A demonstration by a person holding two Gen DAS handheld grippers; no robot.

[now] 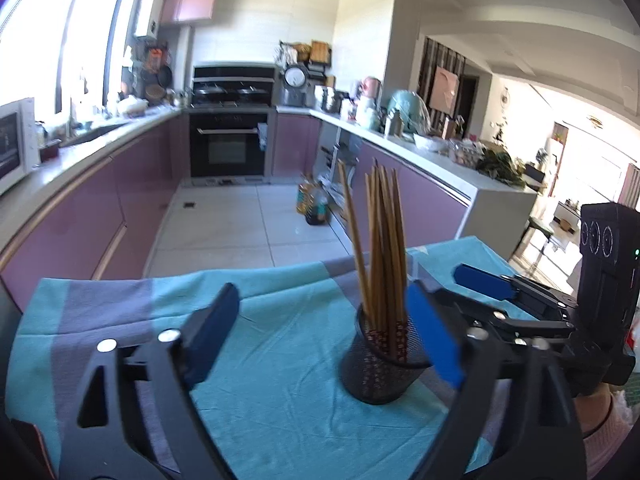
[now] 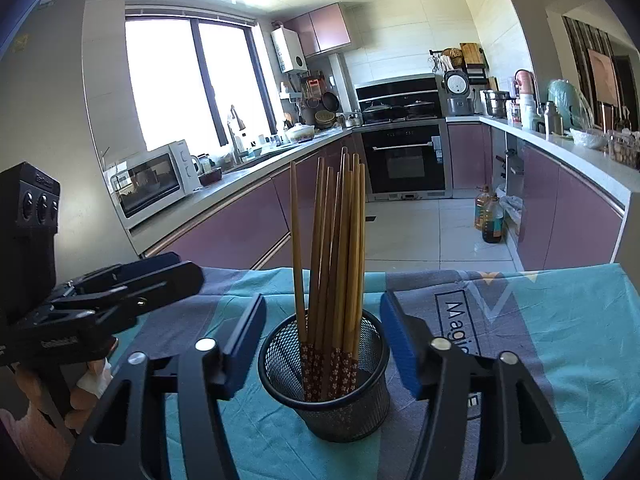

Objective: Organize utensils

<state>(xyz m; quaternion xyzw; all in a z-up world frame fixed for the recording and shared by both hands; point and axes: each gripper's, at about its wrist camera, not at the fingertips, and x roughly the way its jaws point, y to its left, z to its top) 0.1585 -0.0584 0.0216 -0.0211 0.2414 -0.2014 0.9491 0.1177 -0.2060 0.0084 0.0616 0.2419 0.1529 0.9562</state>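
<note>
Left wrist view: left claw (image 1: 324,336) spread wide, gripping nothing, mesh cup (image 1: 382,364) of chopsticks (image 1: 380,248) upright on the teal-clothed surface (image 1: 280,400), close to its right-hand pad. Right wrist view: right claw (image 2: 322,348) released too, pads flanking the cup, no contact.

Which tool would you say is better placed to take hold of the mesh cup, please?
Probably the right tool: the mesh cup with the chopsticks sits centred between its open fingers. The left tool is also open, but the cup sits off toward one finger.
</note>
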